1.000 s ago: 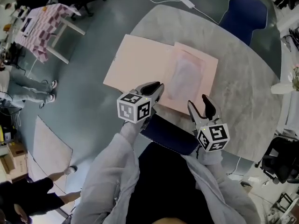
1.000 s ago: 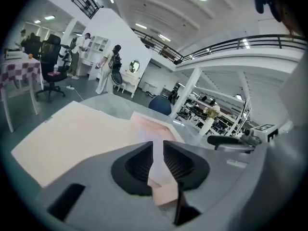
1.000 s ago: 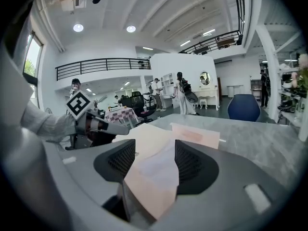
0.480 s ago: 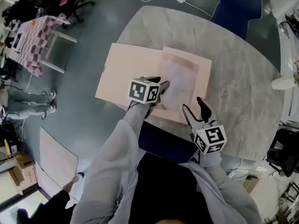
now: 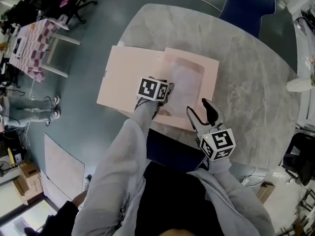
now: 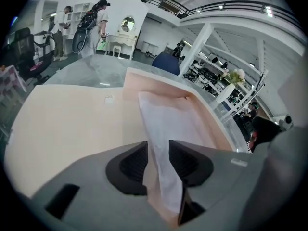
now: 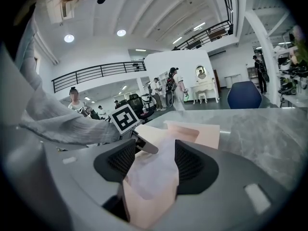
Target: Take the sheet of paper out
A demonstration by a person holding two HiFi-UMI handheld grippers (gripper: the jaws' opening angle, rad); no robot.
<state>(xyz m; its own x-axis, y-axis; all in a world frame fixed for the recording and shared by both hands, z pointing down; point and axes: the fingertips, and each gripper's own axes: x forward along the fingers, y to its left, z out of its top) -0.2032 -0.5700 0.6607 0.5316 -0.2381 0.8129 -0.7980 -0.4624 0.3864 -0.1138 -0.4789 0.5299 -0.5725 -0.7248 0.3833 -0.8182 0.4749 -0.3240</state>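
White sheet (image 6: 168, 124) loose between left hand-held gripper (image 5: 166, 93) jaws, closing (right hand-held gripper (image 5: 198, 107) gapes).

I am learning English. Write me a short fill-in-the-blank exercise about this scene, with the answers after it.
1. The pink folder lies open on the grey marble ___.
2. Inside it lies a ___ sheet of paper.
3. The chair beyond the table is ___.
Missing words: table; white; blue.
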